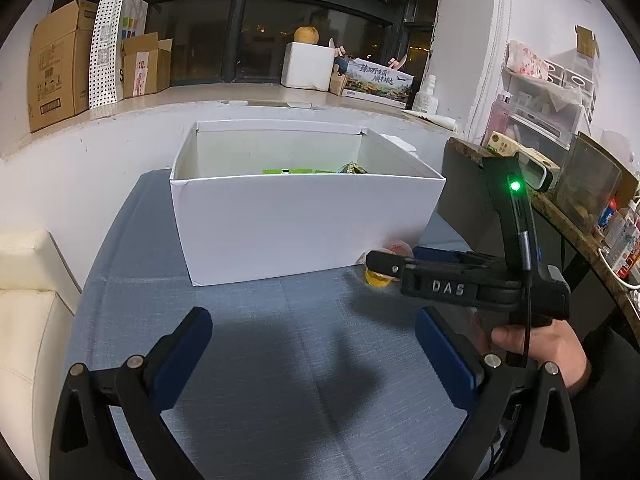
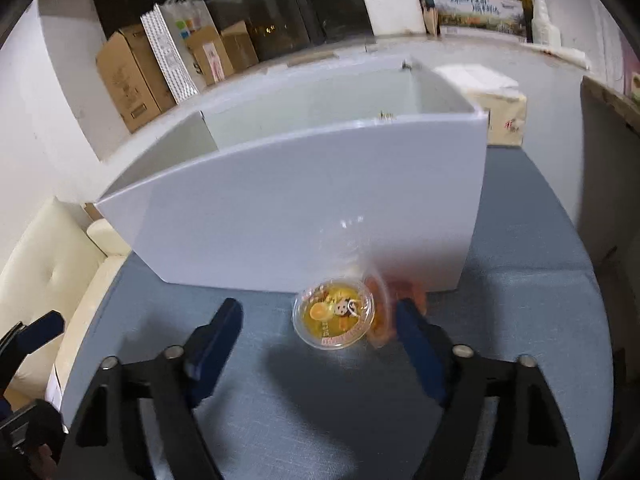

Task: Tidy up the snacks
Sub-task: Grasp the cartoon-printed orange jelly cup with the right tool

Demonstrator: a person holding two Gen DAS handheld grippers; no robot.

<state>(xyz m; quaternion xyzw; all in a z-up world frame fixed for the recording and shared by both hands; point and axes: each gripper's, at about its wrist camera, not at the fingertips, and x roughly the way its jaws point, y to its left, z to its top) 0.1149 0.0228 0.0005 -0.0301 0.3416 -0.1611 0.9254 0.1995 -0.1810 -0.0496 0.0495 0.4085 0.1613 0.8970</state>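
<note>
A clear jelly cup with yellow filling (image 2: 334, 314) lies on the blue tablecloth (image 2: 520, 320) against the front of the white box (image 2: 304, 208). A second, orange cup (image 2: 404, 292) sits blurred just behind it. My right gripper (image 2: 320, 330) is open around the yellow cup. Its right finger (image 2: 416, 340) is close beside the cup and its left finger (image 2: 218, 332) is well clear. The left wrist view shows that gripper (image 1: 396, 258) over the yellow cup (image 1: 378, 280). My left gripper (image 1: 316, 354) is open over bare cloth. Green packets (image 1: 296, 171) lie inside the box (image 1: 304, 224).
A cream sofa (image 1: 24, 300) borders the table on the left. A dark side table (image 1: 560, 208) crowded with containers stands at the right. Cardboard boxes (image 1: 60, 64) and a foam box (image 1: 308, 64) line the window ledge behind. A tissue pack (image 2: 502, 116) sits beyond the box.
</note>
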